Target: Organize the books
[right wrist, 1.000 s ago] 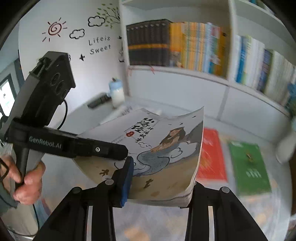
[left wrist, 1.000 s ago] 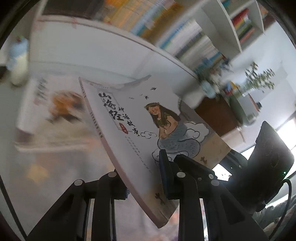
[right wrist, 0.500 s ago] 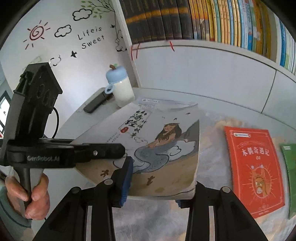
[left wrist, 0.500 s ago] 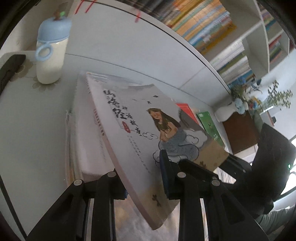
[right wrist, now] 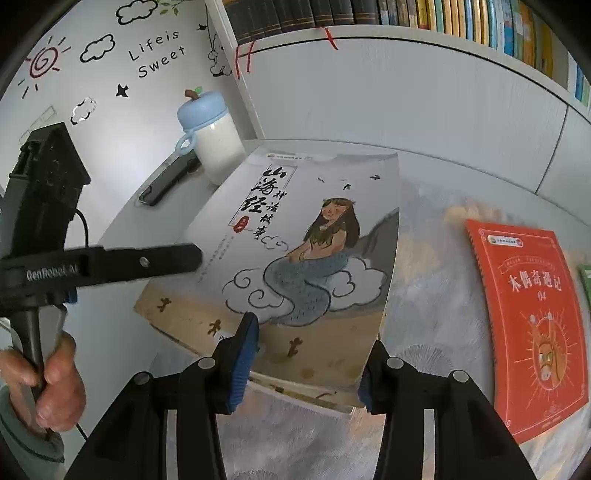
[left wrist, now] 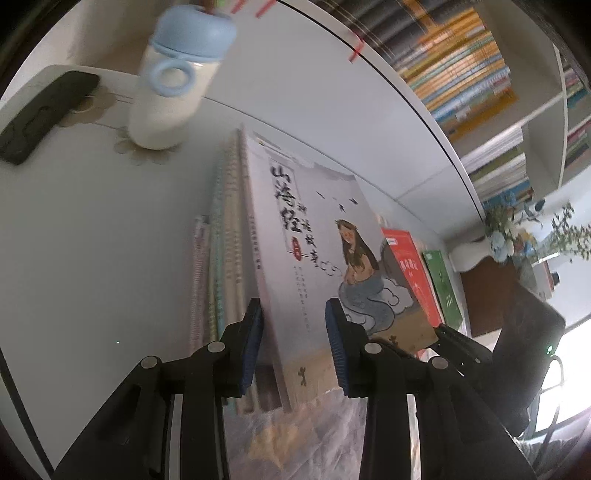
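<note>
The mermaid-cover book [left wrist: 314,240] [right wrist: 314,240] lies on top of a stack of books [left wrist: 225,240] on the white table. Its near left corner sits between the blue pads of my left gripper [left wrist: 295,345]. The jaws are opening and a gap shows on both sides. My right gripper [right wrist: 303,369] straddles the book's near edge. Its jaws are opening too, one pad hovering over the cover and the other off the right edge. The left gripper's finger [right wrist: 140,264] reaches in over the book's left side.
A red book [right wrist: 532,321] and a green book [left wrist: 443,280] lie flat to the right. A blue-capped white bottle [right wrist: 210,144] and a black device [right wrist: 166,181] stand behind the stack. Filled bookshelves [right wrist: 406,18] run along the back. A hand [right wrist: 55,384] grips the left handle.
Both grippers carried the mermaid book down and leftward onto the stack by the bottle. It now lies there and both pairs of jaws have spread apart from it.
</note>
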`<state>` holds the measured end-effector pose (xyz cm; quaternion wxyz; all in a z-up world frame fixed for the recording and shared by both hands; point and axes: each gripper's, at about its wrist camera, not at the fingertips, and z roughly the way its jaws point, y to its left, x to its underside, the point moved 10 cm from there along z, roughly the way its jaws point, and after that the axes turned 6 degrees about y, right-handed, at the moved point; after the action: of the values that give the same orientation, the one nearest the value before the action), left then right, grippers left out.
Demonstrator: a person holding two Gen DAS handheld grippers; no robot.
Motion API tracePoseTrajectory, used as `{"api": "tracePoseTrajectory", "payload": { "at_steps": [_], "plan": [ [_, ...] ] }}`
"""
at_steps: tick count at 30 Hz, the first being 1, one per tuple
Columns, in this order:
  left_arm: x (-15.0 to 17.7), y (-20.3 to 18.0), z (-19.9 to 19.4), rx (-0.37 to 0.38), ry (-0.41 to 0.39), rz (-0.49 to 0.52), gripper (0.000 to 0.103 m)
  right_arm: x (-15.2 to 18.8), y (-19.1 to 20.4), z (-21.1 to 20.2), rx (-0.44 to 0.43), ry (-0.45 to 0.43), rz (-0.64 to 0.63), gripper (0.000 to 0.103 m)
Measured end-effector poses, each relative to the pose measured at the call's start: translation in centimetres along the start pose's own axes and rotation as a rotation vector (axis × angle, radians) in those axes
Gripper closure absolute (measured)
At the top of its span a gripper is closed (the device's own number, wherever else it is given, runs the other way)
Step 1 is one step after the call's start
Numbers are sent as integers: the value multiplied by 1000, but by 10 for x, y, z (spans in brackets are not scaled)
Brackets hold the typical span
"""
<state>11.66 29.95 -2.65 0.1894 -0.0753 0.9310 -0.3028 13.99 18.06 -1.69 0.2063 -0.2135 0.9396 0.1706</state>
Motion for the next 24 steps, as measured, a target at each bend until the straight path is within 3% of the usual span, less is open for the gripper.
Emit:
{"api": "tracePoseTrajectory", "payload": {
  "at_steps": [4, 7, 11, 14, 16, 19, 23, 24],
  "plan": [
    [12, 11, -19, -94, -18, -5, 70, 11, 3, -2, -11, 38, -33, 39],
    [30, 5, -37, -92, -25, -15, 70, 37, -6, -18, 8, 79, -36, 29],
    [65, -16, -42, -130, 9, 14, 69, 90, -50, -48, 99, 110, 28, 28],
    [91, -41, -34, -112, 46, 31, 69, 140, -93, -72, 189, 147, 104, 28],
    [110, -65, -20, -105, 78, 64, 69, 174, -124, -90, 268, 159, 148, 28],
    [133, -97, 6, -167, 136, 132, 69, 222, -167, -113, 407, 180, 180, 28],
    [156, -141, 30, -220, 178, 219, 69, 278, -210, -130, 437, 224, 254, 27],
    [162, -154, 37, -221, 189, 237, 69, 287, -218, -135, 430, 218, 266, 22]
  ]
}}
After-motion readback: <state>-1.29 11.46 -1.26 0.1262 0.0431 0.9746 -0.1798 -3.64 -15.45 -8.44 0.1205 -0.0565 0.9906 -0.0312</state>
